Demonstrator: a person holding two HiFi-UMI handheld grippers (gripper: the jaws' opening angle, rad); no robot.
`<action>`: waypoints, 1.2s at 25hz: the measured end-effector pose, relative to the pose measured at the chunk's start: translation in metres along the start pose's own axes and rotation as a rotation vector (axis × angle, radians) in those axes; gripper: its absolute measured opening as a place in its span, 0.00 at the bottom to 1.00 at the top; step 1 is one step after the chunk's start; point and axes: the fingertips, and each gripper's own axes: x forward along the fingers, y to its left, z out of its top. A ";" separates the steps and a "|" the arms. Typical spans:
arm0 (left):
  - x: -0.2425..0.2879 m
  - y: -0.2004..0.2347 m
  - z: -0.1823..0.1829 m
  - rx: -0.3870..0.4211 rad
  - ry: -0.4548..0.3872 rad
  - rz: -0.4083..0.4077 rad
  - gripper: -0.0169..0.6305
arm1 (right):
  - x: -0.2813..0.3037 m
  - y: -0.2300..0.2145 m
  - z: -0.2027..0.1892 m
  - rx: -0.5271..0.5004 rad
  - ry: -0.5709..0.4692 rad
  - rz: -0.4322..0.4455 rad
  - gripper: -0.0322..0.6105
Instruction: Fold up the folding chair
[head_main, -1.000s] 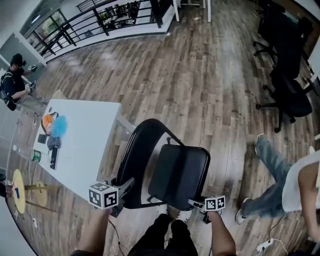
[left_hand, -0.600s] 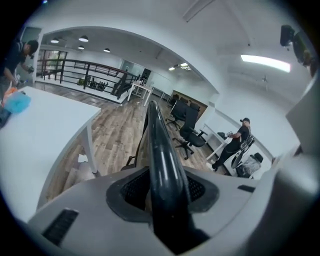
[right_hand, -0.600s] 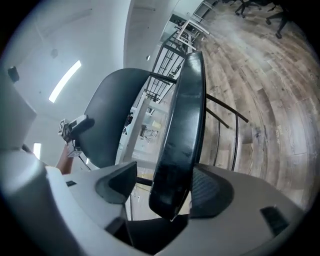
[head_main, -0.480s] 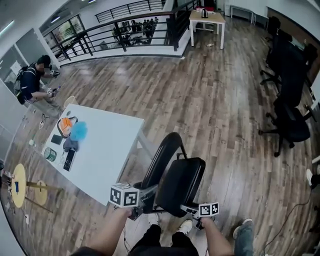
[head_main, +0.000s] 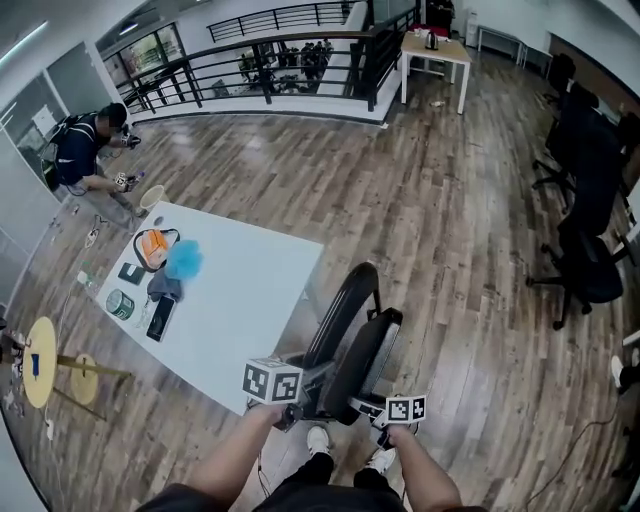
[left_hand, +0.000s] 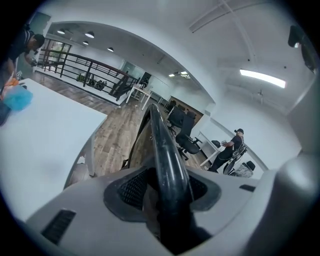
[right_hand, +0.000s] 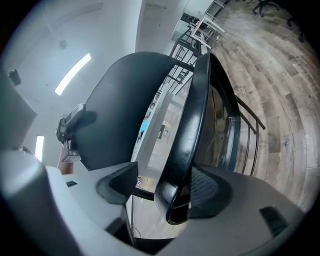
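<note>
Now the wooden floor (head_main: 440, 200) lies open on the far side, but the white table (head_main: 240, 290) stands just beside the folding chair (head_main: 350, 340) on our left, so we judge the fold should close without the frame swinging that way. The chair stands upright before us, nearly flat, its seat (head_main: 368, 350) tipped up close to the back. To finish well, we ease the seat the last bit toward the back while steadying the frame. The frame tube (left_hand: 162, 145) runs between the jaws of the left gripper (left_hand: 167, 187), which are opening, so that side offers little hold. The right gripper (right_hand: 165, 185) is spread, with the seat's edge between its jaws and against one pad; we push with that pad rather than pinch.
</note>
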 end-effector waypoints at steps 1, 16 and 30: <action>-0.004 0.008 0.002 -0.001 -0.001 0.000 0.31 | 0.012 0.006 0.003 -0.006 0.004 0.006 0.55; -0.045 0.083 0.013 -0.025 0.014 -0.016 0.29 | 0.151 0.057 0.026 0.036 0.005 0.019 0.55; -0.079 0.142 0.023 -0.026 -0.032 0.069 0.25 | 0.208 0.070 0.022 -0.055 0.112 0.015 0.55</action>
